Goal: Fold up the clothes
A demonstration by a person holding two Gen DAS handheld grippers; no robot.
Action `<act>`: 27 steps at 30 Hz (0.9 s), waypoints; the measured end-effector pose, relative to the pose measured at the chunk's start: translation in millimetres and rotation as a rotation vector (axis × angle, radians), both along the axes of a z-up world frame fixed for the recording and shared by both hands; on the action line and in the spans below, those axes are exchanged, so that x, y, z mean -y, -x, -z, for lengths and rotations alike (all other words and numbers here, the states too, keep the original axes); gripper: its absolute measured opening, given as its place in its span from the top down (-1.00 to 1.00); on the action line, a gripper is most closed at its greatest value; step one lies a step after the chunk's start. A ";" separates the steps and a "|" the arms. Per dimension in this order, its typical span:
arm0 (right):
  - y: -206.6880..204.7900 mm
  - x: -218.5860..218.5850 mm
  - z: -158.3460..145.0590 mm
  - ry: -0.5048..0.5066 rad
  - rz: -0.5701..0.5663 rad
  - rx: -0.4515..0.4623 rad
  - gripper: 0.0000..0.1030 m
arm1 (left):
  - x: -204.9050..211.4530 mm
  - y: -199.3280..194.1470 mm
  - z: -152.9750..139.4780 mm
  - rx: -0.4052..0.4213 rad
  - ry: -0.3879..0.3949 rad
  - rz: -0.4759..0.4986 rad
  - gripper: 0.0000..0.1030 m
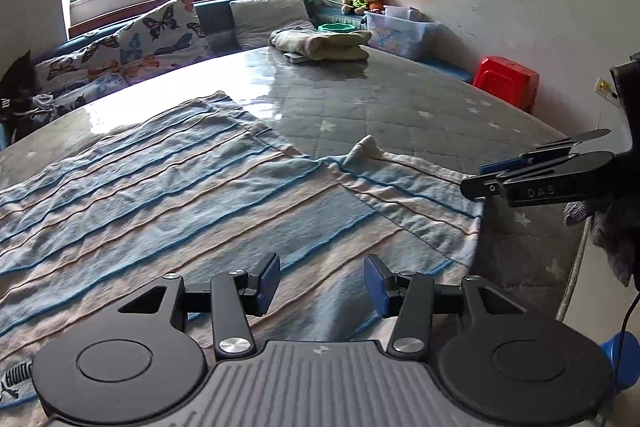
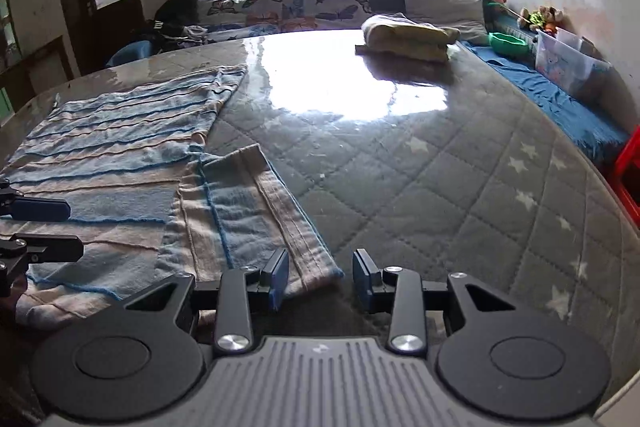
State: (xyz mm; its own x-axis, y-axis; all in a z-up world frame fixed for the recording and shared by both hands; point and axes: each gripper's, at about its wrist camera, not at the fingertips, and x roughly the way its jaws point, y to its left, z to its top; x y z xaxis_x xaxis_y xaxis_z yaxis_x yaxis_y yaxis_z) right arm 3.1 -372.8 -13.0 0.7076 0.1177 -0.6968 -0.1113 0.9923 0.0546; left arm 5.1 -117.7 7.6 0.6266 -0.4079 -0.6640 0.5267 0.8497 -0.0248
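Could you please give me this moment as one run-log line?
striped garment: spread flat, sleeve folded in | left hand-held gripper: open, empty | right hand-held gripper: open, empty

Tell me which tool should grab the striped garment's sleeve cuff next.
Probably the right tool: the sleeve cuff lies just ahead of its open fingers. The left tool hovers open over the striped garment body.

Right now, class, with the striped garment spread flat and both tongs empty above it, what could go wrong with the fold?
1. The right tongs hang over the sleeve end at the mattress edge; they may pinch the cover too.
2. The left tongs sit over the striped garment body, not an edge, so a grasp could bunch it.
3. The glossy mattress cover may let it slide.
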 end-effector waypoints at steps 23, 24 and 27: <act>14.8 -51.9 -70.2 -0.144 -0.271 0.156 0.77 | -3.6 3.9 2.2 0.033 -0.019 -0.026 -0.03; 13.0 -62.2 -70.7 -0.147 -0.306 0.155 0.77 | -12.2 3.6 -1.2 0.043 -0.014 -0.052 -0.04; 7.1 -90.0 -67.0 -0.148 -0.396 0.144 0.77 | -36.7 3.0 -10.5 0.063 0.001 -0.132 -0.04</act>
